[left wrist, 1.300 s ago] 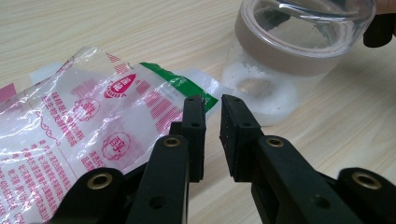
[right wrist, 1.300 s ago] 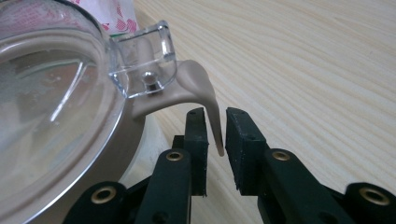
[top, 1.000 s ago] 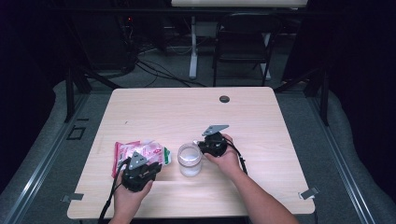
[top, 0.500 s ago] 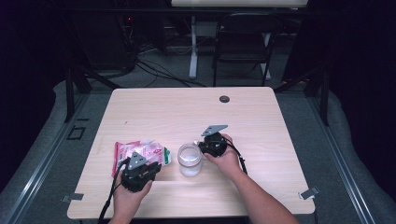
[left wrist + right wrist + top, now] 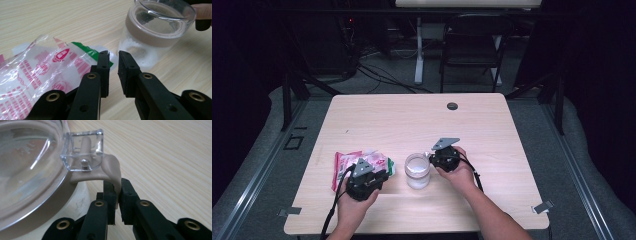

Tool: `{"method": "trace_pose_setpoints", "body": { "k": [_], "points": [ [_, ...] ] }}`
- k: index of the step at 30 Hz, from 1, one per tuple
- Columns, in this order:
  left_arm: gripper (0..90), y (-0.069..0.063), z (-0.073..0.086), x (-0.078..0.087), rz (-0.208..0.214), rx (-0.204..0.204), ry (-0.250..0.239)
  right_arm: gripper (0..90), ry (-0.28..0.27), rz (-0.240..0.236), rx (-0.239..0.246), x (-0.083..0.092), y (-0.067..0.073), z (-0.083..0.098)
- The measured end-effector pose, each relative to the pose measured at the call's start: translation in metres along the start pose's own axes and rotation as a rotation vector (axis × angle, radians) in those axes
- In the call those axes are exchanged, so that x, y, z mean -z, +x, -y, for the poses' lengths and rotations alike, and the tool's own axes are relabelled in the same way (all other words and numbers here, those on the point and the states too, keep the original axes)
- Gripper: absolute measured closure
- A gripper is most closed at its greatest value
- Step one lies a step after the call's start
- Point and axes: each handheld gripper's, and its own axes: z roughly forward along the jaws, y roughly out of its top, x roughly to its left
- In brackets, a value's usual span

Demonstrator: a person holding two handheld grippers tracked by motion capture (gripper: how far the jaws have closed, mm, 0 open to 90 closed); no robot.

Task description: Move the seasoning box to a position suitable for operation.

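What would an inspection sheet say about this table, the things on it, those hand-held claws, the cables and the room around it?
Surface: pale wooden table, bare apart from a dark round cap near its far edge.
Job's things: clear jar with a clear lid and a beige band, white residue inside; its beige latch tab hangs at the side. A pink-printed plastic bag lies to its left.
Clutter: nothing seen.
Grippers: the right gripper has just been closing and its pads pinch the latch tab. The left gripper is at the bag's green edge with a narrow gap between its jaws.
Cables: black cable trails from the left gripper.
Surroundings: dark room, folding chair behind the table.
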Motion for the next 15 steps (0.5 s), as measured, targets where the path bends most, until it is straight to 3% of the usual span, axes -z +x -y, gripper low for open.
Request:
{"method": "trace_pose_setpoints", "body": {
  "k": [8, 10, 15],
  "points": [
    [78.9, -0.009, -0.009, -0.016, 0.060, -0.044, 0.016, 84.7, 0.005, 0.064, -0.042, 0.016, 0.004, 0.013],
    [77.5, -0.015, -0.011, -0.024, 0.108, -0.064, 0.034, 84.6, 0.007, 0.083, -0.060, 0.020, 0.004, 0.017],
    [74.2, -0.032, -0.016, -0.041, 0.167, -0.115, 0.060, 83.1, 0.006, 0.117, -0.124, 0.034, 0.005, 0.029]
  ]
}}
